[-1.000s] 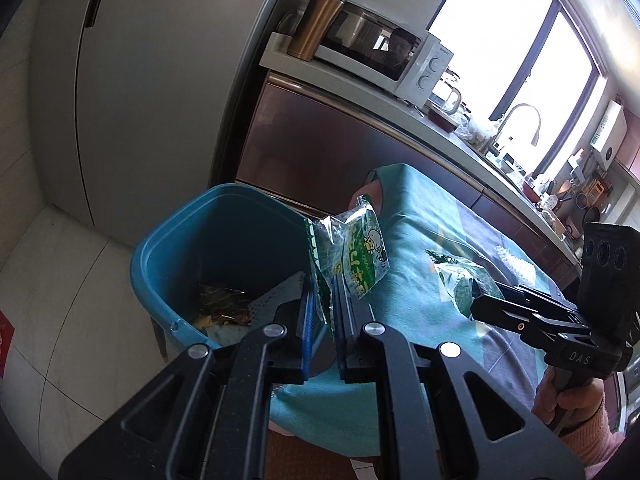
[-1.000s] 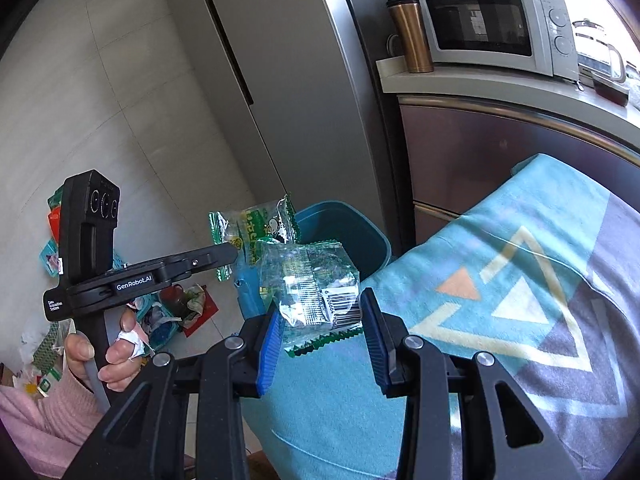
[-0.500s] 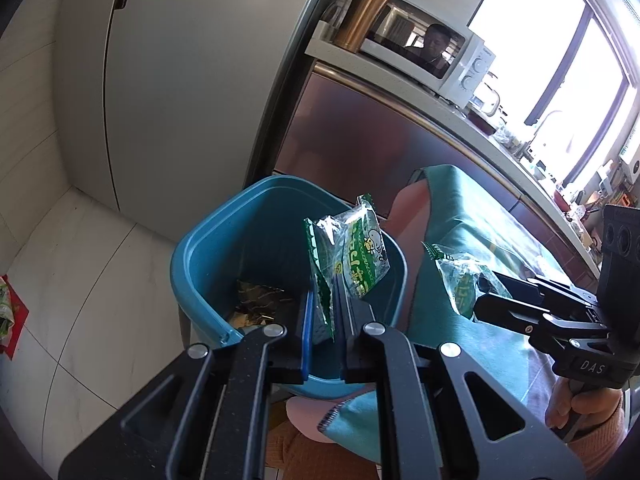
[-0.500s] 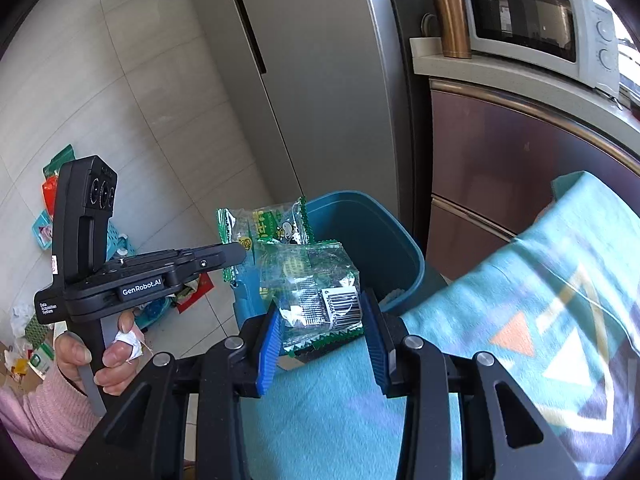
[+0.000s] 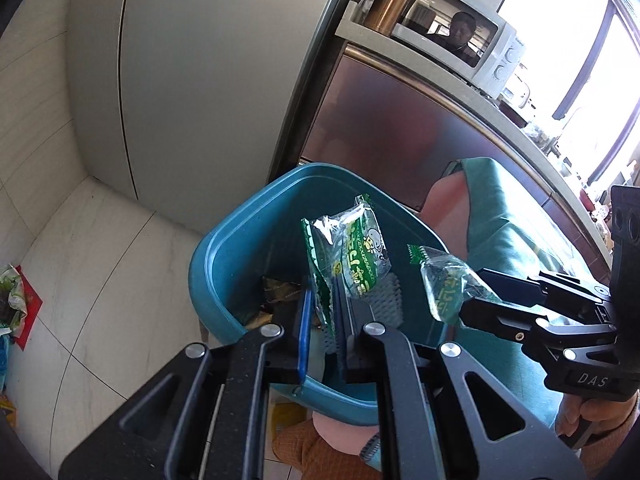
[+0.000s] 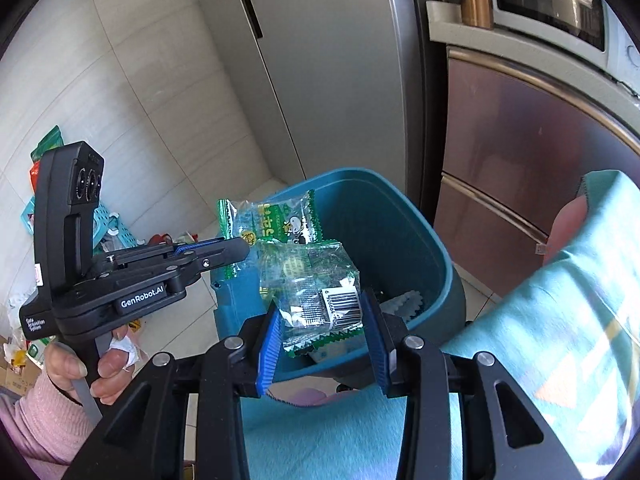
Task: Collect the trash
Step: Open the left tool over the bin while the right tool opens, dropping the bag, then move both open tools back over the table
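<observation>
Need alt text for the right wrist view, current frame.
The right gripper pinches a clear green-edged wrapper over a teal bin. Beside it, the left gripper holds a green snack packet.

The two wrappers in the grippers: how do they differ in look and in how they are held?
The left gripper pinches the cow-print wrapper thin by its lower edge, so it stands upright; the right gripper clamps the barcode wrapper wider across its body. The cow-print wrapper shows mostly green print; the barcode wrapper is mostly clear, crinkled film. Both are green-edged snack wrappers over the teal bin.
</observation>
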Demonstrator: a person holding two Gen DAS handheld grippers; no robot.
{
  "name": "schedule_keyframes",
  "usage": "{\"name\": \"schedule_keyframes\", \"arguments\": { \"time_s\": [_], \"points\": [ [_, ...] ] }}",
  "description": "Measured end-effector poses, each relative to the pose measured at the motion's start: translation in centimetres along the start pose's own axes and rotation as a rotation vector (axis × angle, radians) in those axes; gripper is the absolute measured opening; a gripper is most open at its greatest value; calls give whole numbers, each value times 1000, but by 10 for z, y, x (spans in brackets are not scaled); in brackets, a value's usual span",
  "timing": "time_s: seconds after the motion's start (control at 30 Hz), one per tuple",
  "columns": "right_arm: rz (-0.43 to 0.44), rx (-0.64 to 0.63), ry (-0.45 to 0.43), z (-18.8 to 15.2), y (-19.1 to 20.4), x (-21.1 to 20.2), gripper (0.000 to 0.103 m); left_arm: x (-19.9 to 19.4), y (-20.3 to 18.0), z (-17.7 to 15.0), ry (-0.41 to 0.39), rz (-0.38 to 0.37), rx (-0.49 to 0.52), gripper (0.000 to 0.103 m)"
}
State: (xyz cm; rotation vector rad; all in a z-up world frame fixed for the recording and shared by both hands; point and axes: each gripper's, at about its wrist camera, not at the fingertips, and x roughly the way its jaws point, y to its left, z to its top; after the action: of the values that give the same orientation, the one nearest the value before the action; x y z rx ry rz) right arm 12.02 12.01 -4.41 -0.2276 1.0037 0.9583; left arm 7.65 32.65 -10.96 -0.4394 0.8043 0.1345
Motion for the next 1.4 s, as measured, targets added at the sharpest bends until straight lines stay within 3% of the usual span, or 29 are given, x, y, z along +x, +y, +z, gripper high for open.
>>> {"name": "schedule_keyframes", "arguments": {
  "time_s": [0.1, 0.2, 0.47, 0.77, 1.07, 1.4],
  "points": [
    [-3, 0, 21, 2, 3, 8, 38, 6, 1, 1, 7, 11, 3, 10],
    [7, 14, 46, 5, 3, 18, 46, 13, 1, 1, 14, 16, 2, 15],
    [17, 35, 27, 5, 0, 15, 46, 21, -2, -3, 20, 15, 0, 15],
    [34, 59, -23, -3, -9, -1, 47, 4, -13, -7, -14, -20, 22, 25],
    [52, 89, -111, -34, -21, -44, 47, -21, -60, -11, -73, -117, 133, 38],
    [-20, 199, -298, -81, -59, -141, 48, -31, -150, -24, -76, -281, 306, 43]
  ]
}}
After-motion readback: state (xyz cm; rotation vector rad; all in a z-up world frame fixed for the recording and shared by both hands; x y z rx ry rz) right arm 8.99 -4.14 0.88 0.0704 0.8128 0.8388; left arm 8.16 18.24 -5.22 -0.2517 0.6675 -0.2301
